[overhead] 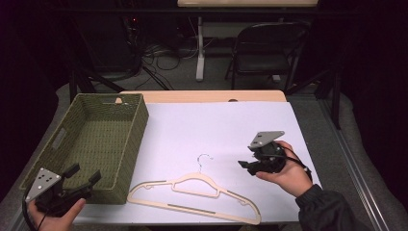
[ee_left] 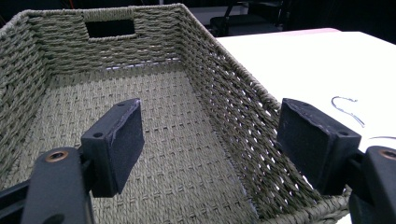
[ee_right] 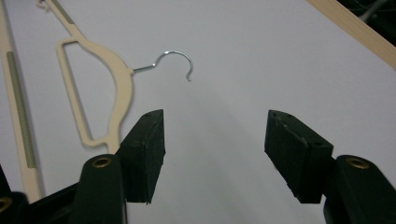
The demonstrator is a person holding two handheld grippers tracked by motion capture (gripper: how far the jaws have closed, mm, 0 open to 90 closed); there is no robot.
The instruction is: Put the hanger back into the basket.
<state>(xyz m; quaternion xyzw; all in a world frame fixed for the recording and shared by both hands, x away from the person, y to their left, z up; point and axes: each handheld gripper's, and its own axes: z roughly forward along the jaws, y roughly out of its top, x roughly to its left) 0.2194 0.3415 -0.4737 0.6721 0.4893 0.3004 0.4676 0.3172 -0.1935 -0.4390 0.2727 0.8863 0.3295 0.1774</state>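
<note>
Two hand-held grippers show in the high view, one in each of the person's hands. We see the left hand-held gripper [overhead: 85,175] at the lower left of the frame, jaws spread wide and holding nothing, just at the near right corner of the basket [overhead: 126,144]. In the left gripper view its two black jaws straddle that corner: one hangs over the woven floor inside, the other sits outside the right wall, toward the desk.

We find the right hand-held gripper [overhead: 246,166] at the lower right of the high view, above the white sheet on the desk [overhead: 216,125], also wide open and empty (its grey plate sits on top). In the right gripper view its jaws frame bare white surface, with the hanger [ee_right: 100,60] in the upper left of that frame, its metal hook [ee_right: 175,59] curling toward the middle.

From above, the hanger lies flat on the sheet at lower centre, between the two hands and just right of the basket, apart from both grippers. The basket holds nothing we can see. A chair [overhead: 267,45] stands beyond the desk at the upper right.
</note>
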